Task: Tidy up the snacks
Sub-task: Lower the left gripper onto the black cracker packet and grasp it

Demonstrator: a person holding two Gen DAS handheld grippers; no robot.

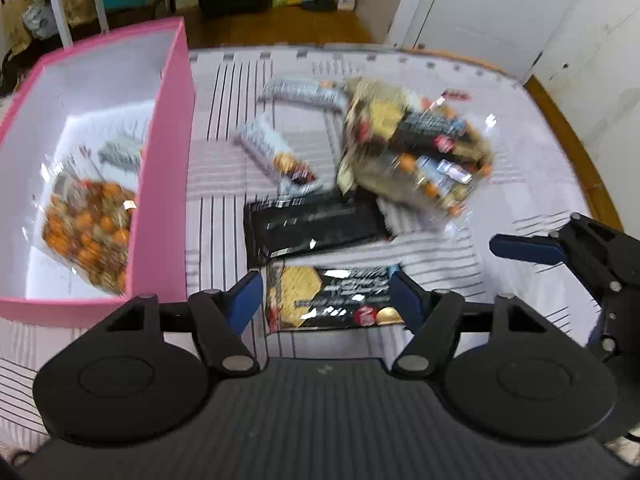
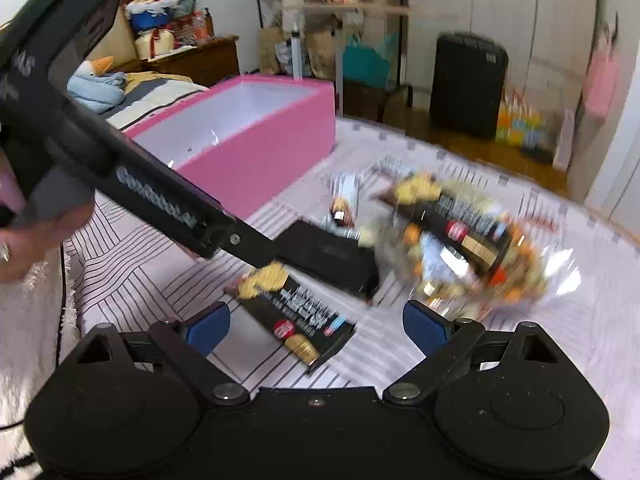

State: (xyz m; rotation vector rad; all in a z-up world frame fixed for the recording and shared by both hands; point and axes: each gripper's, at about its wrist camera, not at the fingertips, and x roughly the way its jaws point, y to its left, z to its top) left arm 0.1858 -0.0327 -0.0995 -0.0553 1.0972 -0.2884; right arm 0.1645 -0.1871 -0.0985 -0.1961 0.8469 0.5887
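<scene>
- Left wrist view first: the pink box (image 1: 168,184) sits at the left of the worktop (image 1: 224,168), and one clear bag of orange-and-brown snacks (image 1: 90,236) already lies inside it, with a pale packet (image 1: 120,154) beyond it by the box wall
- So I'd call this an early-to-middle stage: a couple of items boxed, most of the pile not yet in
- Left on the striped cloth: a black cracker pack (image 1: 332,300) nearest the camera, a plain black packet (image 1: 312,226) just beyond it, a small white-wrapped bar (image 1: 276,152), a longer pale packet (image 1: 304,94) at the back, and a big crinkly bag of mixed snacks (image 1: 416,148) to the right
- Left gripper (image 1: 326,300) has its blue pads apart, one on each side of the cracker pack; they look clear of it, nothing clamped, though blur makes contact hard to rule out
- Right wrist view: the right gripper (image 2: 316,326) stands wide apart and empty, the cracker pack (image 2: 296,316) lying slantwise between its pads and the mixed bag (image 2: 460,240) just beyond the right one
- That cracker pack looks flat, glossy and stiff, printed with a golden cracker and white lettering; it looks the likely next pick
- Everything is smeared by motion, so the labels are unreadable
</scene>
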